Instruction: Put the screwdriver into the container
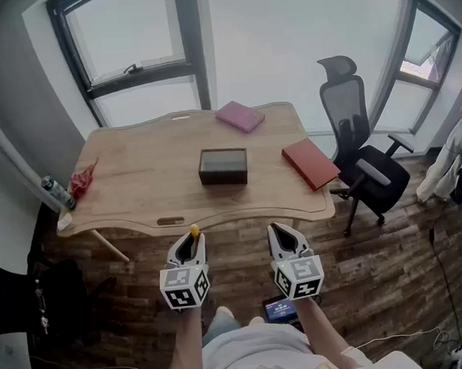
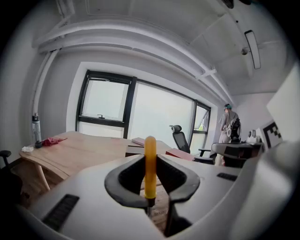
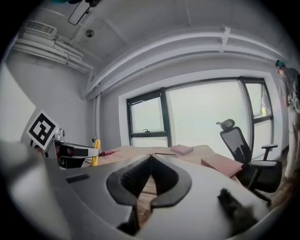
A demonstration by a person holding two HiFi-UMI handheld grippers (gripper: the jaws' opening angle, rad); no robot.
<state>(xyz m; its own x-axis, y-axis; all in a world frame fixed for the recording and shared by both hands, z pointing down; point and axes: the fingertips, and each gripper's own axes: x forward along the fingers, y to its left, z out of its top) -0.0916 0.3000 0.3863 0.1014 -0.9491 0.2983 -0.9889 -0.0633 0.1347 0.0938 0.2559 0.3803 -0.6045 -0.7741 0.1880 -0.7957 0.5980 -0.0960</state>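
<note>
Left gripper (image 1: pixel 192 241) jaws clamped an upright yellow-handled screwdriver (image 2: pixel 150 164); right gripper (image 1: pixel 280 230) jaws sat closed, empty; dark container (image 1: pixel 223 166) stood mid-worktop (image 1: pixel 136 186), well apart.

Pink book (image 1: pixel 240 116), red book (image 1: pixel 311 163), office chair (image 1: pixel 351 116), bottle (image 1: pixel 56 192).

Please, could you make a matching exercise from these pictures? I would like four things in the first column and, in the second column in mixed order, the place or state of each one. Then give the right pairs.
Column one
1. screwdriver
2. container
3. pink book
4. right tool

Column two
A. at the far edge of the table
B. shut, with nothing between its jaws
C. gripped in the left tool
D. in the middle of the table

Right pairs: 1-C, 2-D, 3-A, 4-B
</note>
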